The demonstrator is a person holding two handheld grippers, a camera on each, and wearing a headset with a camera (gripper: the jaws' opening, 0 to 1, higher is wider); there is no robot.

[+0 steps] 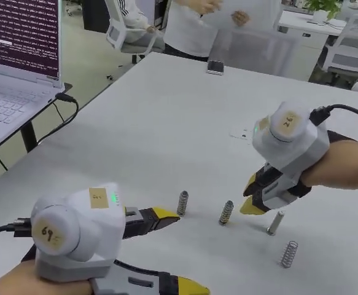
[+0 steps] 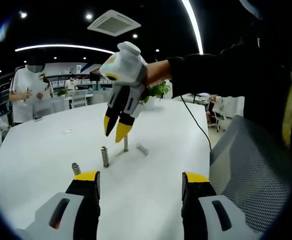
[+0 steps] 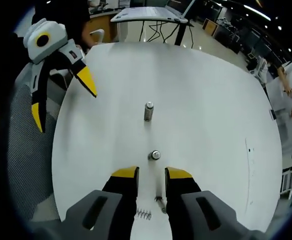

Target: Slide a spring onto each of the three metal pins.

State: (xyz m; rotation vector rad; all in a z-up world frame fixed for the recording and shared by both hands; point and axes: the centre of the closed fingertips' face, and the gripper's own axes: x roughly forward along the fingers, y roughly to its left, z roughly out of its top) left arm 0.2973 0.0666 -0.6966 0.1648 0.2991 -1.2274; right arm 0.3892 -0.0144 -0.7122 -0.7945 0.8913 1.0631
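Springs (image 1: 226, 212) on 2 pins (image 3: 149, 106), 1 pin (image 1: 276, 223) bare, left fingers (image 2: 88, 176) wide, right fingers (image 3: 125, 172) slightly parted, both empty

Head view: left pin (image 1: 182, 203) and middle pin (image 1: 226, 212) stand on counter (image 1: 166, 123), each with a spring on it. Third pin (image 1: 276, 223) bare. Loose spring (image 1: 289, 254) lies near it.

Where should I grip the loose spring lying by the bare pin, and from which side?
Take the loose spring across its middle coils, coming down from above with the right gripper. It lies flat on the table, so both long sides are free, and a mid grip probably leaves an end open for the bare pin.
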